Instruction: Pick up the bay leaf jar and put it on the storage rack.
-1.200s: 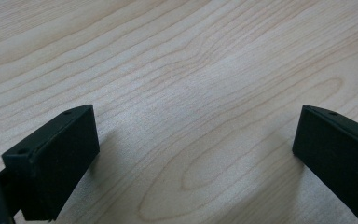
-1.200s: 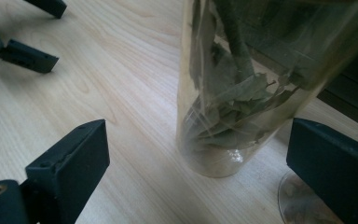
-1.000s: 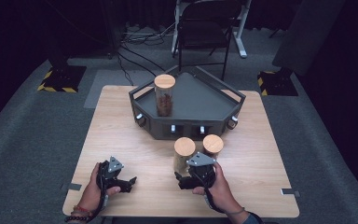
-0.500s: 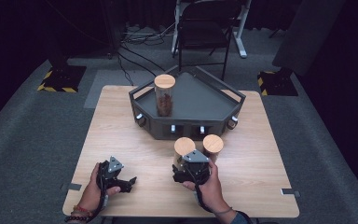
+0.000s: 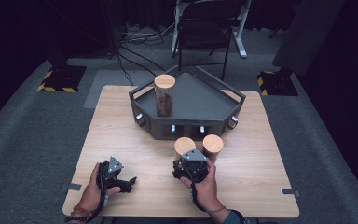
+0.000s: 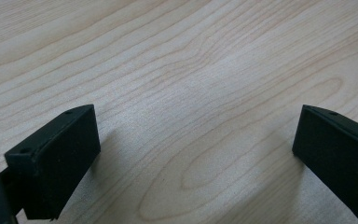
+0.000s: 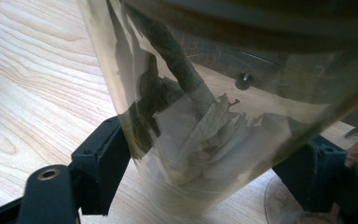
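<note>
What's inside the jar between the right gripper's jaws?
The jar holds dried, bay-like leaves and a thick stem, seen through the glass. Its wooden lid covers the top, and the leaves hide the bottom.

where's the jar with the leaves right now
In the high view, the leaf jar stands right of table centre, between the right claw's jaws, beside another cork-lidded jar, just before the grey tray.

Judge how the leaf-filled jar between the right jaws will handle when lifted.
The leaf jar is probably light, since it holds only dry leaves. Its smooth clear wall could slip between the jaws. Tall and narrow, it may tip if nudged high up.
</note>
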The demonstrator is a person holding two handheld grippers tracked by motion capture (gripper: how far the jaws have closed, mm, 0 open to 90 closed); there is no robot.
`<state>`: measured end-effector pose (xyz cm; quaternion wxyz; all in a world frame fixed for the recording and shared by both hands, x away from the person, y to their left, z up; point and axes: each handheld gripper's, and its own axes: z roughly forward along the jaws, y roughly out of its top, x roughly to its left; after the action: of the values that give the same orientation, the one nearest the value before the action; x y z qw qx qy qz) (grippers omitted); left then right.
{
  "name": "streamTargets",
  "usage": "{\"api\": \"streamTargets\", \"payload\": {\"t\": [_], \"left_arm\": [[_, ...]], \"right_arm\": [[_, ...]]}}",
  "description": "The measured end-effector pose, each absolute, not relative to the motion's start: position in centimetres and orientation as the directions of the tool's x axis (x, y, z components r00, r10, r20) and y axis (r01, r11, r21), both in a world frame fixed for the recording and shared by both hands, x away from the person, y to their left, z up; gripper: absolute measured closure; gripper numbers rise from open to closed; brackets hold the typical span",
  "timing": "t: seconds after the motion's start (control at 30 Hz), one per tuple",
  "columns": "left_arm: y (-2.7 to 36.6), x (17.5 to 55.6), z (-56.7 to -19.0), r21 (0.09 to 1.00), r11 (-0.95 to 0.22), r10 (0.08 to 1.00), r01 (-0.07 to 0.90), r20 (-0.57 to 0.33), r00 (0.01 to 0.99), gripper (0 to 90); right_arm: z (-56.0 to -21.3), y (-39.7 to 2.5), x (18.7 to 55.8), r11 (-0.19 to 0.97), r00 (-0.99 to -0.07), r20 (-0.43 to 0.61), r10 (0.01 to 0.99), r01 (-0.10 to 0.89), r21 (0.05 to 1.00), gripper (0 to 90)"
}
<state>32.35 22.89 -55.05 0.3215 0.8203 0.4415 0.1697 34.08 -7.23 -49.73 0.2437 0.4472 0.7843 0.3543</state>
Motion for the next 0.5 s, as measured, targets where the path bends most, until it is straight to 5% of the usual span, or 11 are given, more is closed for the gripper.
{"api": "streamTargets", "payload": {"t": [0.5], "left_arm": [[22.89, 32.35, -55.05, 0.677, -0.403, 0.833, 0.615, -0.006, 0.553, 0.6]], "right_arm": [[-49.58, -7.3, 33.95, 0.362, -0.509, -0.069, 0.858, 0.503, 0.785, 24.6]]}}
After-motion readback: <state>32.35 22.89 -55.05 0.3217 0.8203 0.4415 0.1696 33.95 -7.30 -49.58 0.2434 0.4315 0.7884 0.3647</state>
